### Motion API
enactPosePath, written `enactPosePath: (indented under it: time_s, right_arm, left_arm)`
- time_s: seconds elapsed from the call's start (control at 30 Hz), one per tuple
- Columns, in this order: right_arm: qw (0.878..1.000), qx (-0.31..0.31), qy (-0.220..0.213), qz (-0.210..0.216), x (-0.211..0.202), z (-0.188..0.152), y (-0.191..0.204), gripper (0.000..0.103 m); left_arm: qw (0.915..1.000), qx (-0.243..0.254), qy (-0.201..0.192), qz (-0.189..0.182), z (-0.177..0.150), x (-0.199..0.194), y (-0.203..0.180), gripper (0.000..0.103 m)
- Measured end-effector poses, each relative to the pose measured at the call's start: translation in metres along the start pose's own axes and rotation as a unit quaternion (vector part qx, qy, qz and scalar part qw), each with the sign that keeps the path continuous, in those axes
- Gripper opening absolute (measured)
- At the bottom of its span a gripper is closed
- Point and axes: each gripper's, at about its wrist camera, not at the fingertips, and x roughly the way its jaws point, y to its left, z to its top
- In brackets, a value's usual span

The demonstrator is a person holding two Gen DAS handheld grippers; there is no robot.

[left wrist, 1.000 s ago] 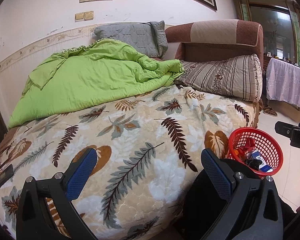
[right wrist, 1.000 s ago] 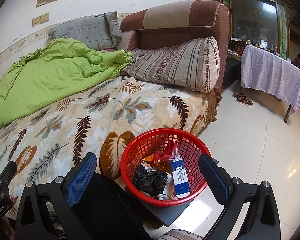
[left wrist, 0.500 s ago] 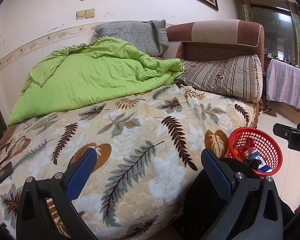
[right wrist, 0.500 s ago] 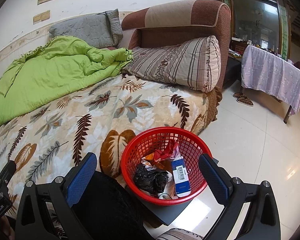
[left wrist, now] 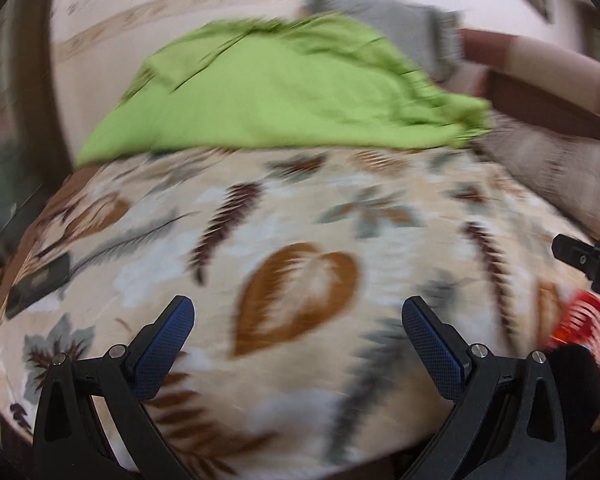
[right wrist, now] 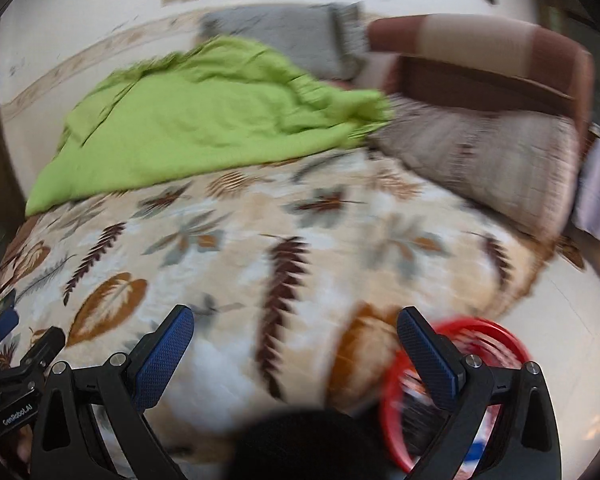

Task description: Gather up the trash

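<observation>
1. Left wrist view: the whole picture is smeared with blur. The left gripper (left wrist: 298, 320) has its two blue-padded fingers (left wrist: 164, 344) spread wide apart with nothing between them, above a bed cover (left wrist: 300, 240) printed with brown and grey leaves
2. A crumpled green quilt (left wrist: 284, 96) lies on the far part of the bed, with a grey pillow (left wrist: 412, 28) behind it against the wall and a brown headboard (left wrist: 540, 80) to the right
3. A flat dark object (left wrist: 40, 284) rests on the cover near the left edge; what it is cannot be told
4. The red basket (left wrist: 592, 328) shows only as a blurred sliver at the right edge, beside the bed, and the tip of the right gripper (left wrist: 584, 260) juts in just above it
5. Right wrist view: also blurred. The right gripper (right wrist: 294, 320) is fully spread and empty, over the leaf-print cover (right wrist: 300, 220)
6. The red basket (right wrist: 500, 332) sits low on the right, just beside the bed and partly behind the right finger (right wrist: 428, 356); some trash lies inside but is too smeared to name
7. The green quilt (right wrist: 204, 128), grey pillow (right wrist: 292, 36), a striped pillow (right wrist: 492, 160) and the headboard (right wrist: 500, 56) fill the back
8. The left gripper (right wrist: 16, 380) shows at the lower left edge
</observation>
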Motion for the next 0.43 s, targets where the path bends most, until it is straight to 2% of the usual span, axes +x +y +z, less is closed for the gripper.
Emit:
enactPosePath:
  time_s: [0.1,0.13,0.2,0.3,0.37,0.43]
  right_arm:
    - [0.999,-0.018,0.041,0.015,0.059,0.016,0.034,0.103]
    - [0.998,-0.024,0.057,0.019,0.082,0.018,0.047,0.103]
    - [0.993,-0.028,0.107,0.033,0.133,0.023,0.072,0.103]
    - [0.988,-0.015,0.150,0.037,0.187,0.026,0.096,0.102]
    - [0.990,-0.014,0.142,0.020,0.208,0.030,0.107,0.103]
    - [0.991,-0.034,0.131,-0.003,0.222,0.031,0.118,0.103]
  left_arm:
    - [0.9986,-0.003,0.032,0.042,0.009,0.039,0.016,0.103]
    - [0.9979,-0.008,0.044,0.046,0.012,0.052,0.021,0.103]
    - [0.9960,-0.028,0.075,0.040,0.020,0.083,0.032,0.103]
    - [0.9921,-0.057,0.107,0.030,0.025,0.118,0.043,0.103]
    - [0.9888,-0.078,0.126,0.012,0.023,0.133,0.048,0.103]
    - [0.9905,-0.065,0.120,0.019,0.020,0.138,0.048,0.103]
